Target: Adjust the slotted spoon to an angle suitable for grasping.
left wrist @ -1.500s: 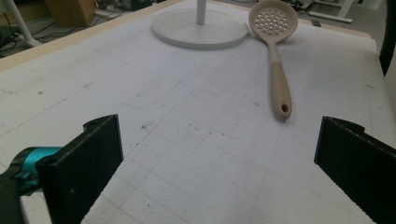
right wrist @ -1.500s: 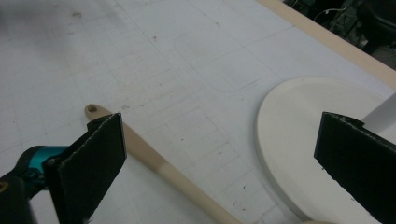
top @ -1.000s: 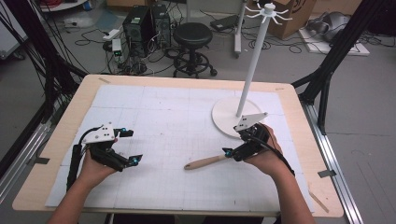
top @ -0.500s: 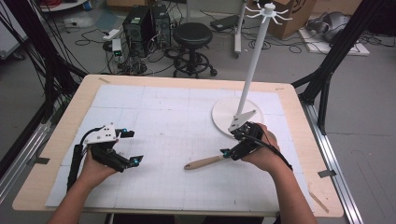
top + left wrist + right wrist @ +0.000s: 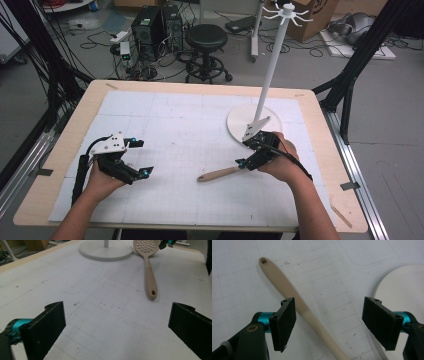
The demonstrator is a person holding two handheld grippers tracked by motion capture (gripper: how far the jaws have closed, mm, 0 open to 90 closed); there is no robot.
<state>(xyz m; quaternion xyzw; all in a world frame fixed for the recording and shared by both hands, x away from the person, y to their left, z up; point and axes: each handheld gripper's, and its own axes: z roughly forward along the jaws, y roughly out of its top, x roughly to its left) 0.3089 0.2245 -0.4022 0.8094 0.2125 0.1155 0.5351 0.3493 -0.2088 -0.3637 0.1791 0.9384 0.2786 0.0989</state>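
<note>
A beige slotted spoon (image 5: 147, 267) lies flat on the white gridded mat (image 5: 175, 125), its perforated bowl beside the stand's round base (image 5: 105, 250). Its handle (image 5: 217, 174) points toward the table's front left. My right gripper (image 5: 246, 156) is open and hovers over the handle. In the right gripper view the handle (image 5: 284, 285) runs between the jaws, close to the left one, and my right gripper (image 5: 328, 322) grips nothing. My left gripper (image 5: 141, 157) is open at the front left, well away from the spoon; between its jaws (image 5: 115, 332) lies bare mat.
A white stand with a tall pole (image 5: 270, 75) and hooks on top (image 5: 286, 10) rises from its disc base (image 5: 239, 122) at the right rear of the mat. The wooden table edge (image 5: 320, 150) frames the mat. A stool (image 5: 206, 37) and computers stand beyond the table.
My right gripper has shifted slightly left and forward along the spoon, toward its handle. The left gripper and the spoon have stayed put.
</note>
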